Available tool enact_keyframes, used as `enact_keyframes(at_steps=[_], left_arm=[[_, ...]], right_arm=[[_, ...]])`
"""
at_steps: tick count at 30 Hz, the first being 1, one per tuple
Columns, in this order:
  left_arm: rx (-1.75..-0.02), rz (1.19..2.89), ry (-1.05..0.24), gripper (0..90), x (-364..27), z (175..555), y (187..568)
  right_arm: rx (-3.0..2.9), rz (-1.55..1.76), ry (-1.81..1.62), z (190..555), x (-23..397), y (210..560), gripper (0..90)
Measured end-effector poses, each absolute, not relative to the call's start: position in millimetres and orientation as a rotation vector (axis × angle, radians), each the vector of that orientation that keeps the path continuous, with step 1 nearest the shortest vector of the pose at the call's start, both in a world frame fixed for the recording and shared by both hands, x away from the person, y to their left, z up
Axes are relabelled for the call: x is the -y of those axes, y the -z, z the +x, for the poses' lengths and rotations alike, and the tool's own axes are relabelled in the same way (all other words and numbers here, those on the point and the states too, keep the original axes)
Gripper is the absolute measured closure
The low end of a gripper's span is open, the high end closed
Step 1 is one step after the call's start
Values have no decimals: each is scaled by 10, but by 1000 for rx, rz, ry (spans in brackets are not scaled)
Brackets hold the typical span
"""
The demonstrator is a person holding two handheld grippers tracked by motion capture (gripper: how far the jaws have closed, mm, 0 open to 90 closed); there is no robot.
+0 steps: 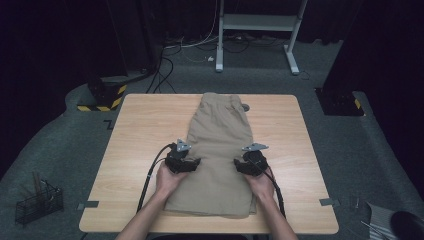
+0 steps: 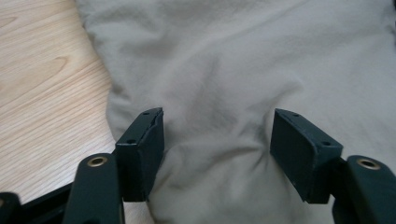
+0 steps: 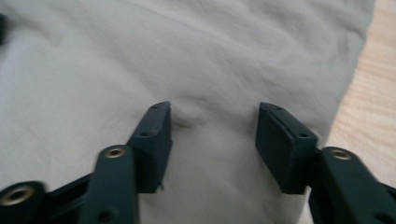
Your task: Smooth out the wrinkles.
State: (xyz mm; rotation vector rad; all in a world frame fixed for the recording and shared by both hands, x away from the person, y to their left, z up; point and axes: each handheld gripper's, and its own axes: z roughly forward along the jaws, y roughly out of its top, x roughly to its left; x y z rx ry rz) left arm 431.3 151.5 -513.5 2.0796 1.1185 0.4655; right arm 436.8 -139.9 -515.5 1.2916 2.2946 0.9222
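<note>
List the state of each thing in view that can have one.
Trousers: folded lengthwise, flat on the table, waistband at the far end.
Left gripper: open, fingers astride a fabric wrinkle, not pinching it.
Right gripper: open, over the cloth near its edge.

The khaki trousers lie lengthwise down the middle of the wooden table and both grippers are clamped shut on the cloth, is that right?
Not quite: the left gripper and right gripper stand open over the khaki trousers, as both gripper views show. The rest holds.
</note>
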Motion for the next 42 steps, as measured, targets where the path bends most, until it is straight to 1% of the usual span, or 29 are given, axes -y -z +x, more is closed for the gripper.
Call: enact_keyframes(at_steps=[3,7,13,18,23,28,32,35,36,38,39,40,42], left_arm=[[-1127,2041,-463,340,-1628,4260,5036],[-1165,2042,-459,326,-1761,4229,4968],[-1241,2017,-421,312,-1887,4227,5025],[-1263,2031,-377,297,-1857,4238,5116],[-1279,2025,-359,291,-1802,4268,5162],[-1276,2053,-396,289,-1741,4267,5163],[-1278,2112,-428,292,-1667,4276,5143],[-1278,2119,-431,312,-1641,4277,5136],[-1275,2122,-424,350,-1632,4277,5131],[-1271,2128,-427,368,-1617,4279,5122],[-1272,2126,-426,389,-1607,4275,5121],[-1266,2127,-428,438,-1602,4272,5119],[-1252,2135,-420,496,-1589,4261,5111]], right_arm=[[-2266,1308,-965,4262,1504,5081,453],[-2234,1339,-989,4185,1653,5016,447],[-2217,1417,-948,4152,1797,5065,443],[-2188,1448,-945,4092,1818,5117,460],[-2200,1453,-941,4125,1758,5152,456],[-2205,1432,-901,4145,1683,5150,456],[-2200,1385,-866,4144,1620,5161,473],[-2201,1387,-873,4148,1612,5163,485],[-2209,1378,-877,4157,1614,5161,510],[-2213,1370,-879,4164,1616,5161,526],[-2214,1367,-883,4171,1616,5161,548],[-2215,1364,-889,4176,1613,5161,580],[-2219,1358,-893,4166,1603,5161,625]])
